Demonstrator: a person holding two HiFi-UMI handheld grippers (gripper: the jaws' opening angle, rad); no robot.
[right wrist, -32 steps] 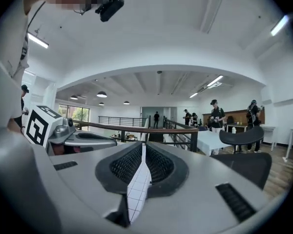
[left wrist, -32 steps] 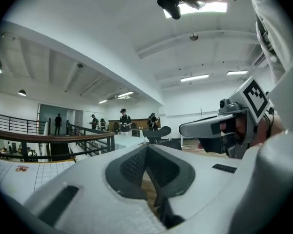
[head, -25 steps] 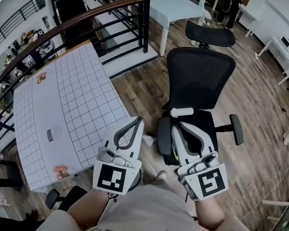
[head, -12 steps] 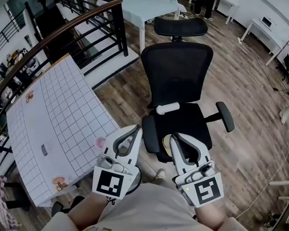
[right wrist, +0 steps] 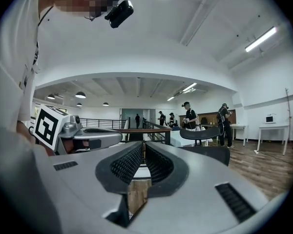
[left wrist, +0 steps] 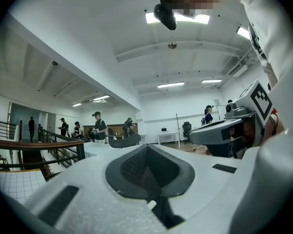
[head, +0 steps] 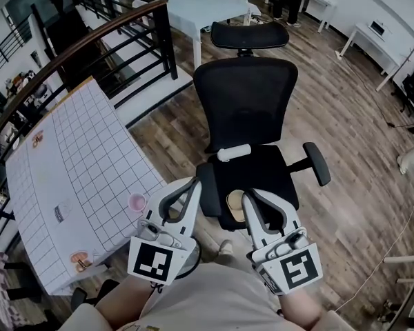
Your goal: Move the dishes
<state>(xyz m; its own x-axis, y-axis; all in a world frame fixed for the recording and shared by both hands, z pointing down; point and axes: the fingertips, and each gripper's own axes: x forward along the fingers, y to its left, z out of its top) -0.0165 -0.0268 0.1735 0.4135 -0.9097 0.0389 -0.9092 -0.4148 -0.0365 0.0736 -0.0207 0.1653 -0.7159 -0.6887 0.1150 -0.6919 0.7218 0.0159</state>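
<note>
Both your left tool and right tool are closed and empty; a pink dish sits on the surface, left.

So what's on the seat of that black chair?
A white roll lies at the back of the chair seat. A tan round thing sits at its front; the right gripper covers part, so I can't tell what it is.

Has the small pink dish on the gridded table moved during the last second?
No. The pink dish lies near the table's chair-side edge, just as half a second ago. One second ago it is out of sight.
</note>
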